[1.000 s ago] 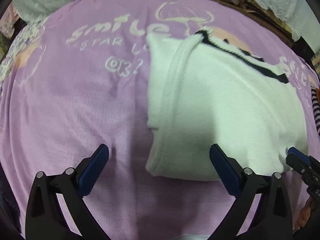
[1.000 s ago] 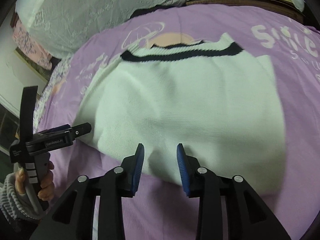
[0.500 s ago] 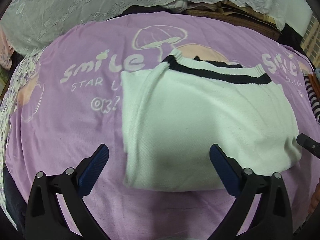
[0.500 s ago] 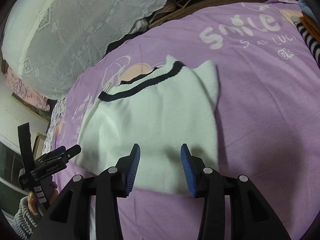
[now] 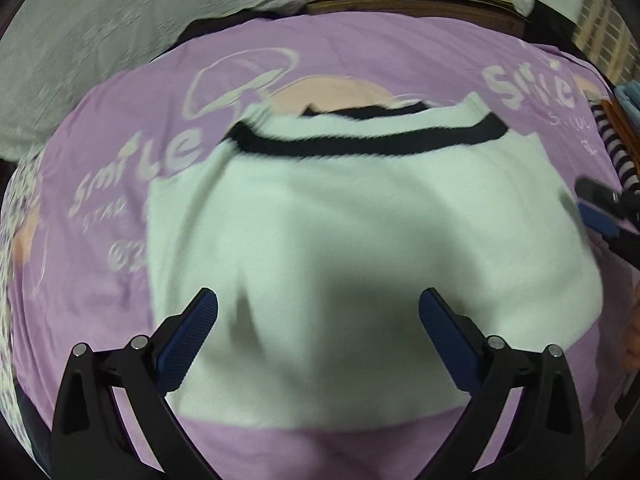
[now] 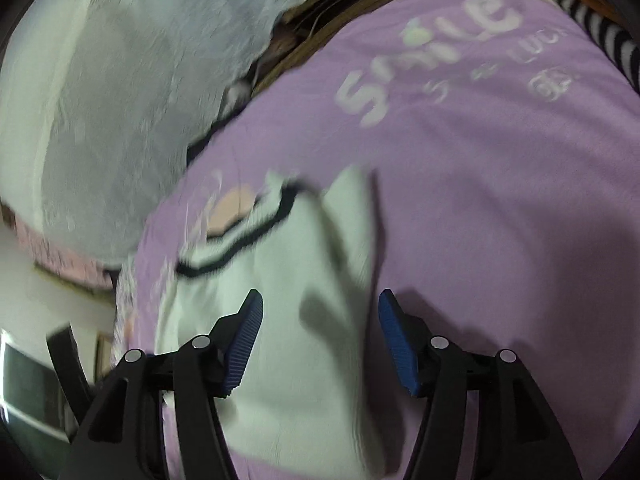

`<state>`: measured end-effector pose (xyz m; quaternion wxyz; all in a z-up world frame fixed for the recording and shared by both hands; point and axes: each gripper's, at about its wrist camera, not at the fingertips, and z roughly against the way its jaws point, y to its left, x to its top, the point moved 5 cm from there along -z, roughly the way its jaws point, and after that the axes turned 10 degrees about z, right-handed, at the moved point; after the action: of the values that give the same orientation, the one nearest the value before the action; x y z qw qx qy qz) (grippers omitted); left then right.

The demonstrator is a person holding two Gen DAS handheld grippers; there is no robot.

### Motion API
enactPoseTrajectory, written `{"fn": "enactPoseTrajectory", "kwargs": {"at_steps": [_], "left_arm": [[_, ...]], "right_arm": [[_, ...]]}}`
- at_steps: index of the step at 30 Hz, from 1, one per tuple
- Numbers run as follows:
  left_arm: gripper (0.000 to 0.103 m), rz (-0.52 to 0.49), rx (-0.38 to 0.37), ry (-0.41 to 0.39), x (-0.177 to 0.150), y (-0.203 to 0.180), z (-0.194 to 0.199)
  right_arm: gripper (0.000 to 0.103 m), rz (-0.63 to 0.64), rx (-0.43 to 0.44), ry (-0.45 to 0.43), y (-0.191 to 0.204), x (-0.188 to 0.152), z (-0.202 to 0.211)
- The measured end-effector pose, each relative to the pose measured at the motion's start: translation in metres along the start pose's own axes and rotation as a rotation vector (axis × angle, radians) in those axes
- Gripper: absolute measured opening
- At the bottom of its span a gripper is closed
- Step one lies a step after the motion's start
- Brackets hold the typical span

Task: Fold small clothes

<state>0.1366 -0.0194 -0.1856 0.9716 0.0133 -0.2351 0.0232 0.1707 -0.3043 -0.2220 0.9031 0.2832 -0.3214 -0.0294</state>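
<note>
A white knit sweater with a black neck band lies folded on the purple blanket. My left gripper is open and empty, its jaws spread wide just above the sweater's near part. My right gripper is open and empty over the sweater's right edge. The right gripper's tip also shows at the right edge of the left wrist view. Both views are blurred.
The purple blanket has "smile" lettering and a mushroom print. A black-and-white striped garment lies at the right edge, also in the right wrist view. White lace bedding is behind.
Both grippers moved in over the sweater. The right gripper's jaws opened wider. The sweater has stayed in place.
</note>
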Motion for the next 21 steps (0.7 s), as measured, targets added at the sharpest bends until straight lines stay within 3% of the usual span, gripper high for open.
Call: {"fn": "enactPoseTrajectory", "kwargs": {"at_steps": [3,6,7,8,11,21], "left_arm": [[0.098,-0.020,-0.012,0.015,0.008,-0.016,-0.013],[0.099,-0.003,-0.015,0.055,0.009,-0.020,-0.032],[0.099,0.017,-0.031,0.061,0.011,-0.018,-0.034],[0.099,0.024,-0.041,0.065,0.013,-0.017,-0.034],[0.099,0.029,-0.060,0.061,0.014,-0.013,-0.033],[0.098,0.164,-0.184,0.018,0.050,0.025,-0.019]], "right_arm": [[0.061,-0.022,0.003,0.067,-0.010,-0.004,-0.021],[0.062,0.036,-0.033,0.058,-0.001,-0.006,-0.030],[0.053,0.051,-0.029,0.074,0.005,-0.006,-0.035],[0.033,0.056,-0.010,0.098,0.011,-0.007,-0.040],[0.024,0.073,-0.008,0.115,0.031,-0.002,-0.043],[0.021,0.273,0.042,0.085,0.176,0.022,-0.025]]}}
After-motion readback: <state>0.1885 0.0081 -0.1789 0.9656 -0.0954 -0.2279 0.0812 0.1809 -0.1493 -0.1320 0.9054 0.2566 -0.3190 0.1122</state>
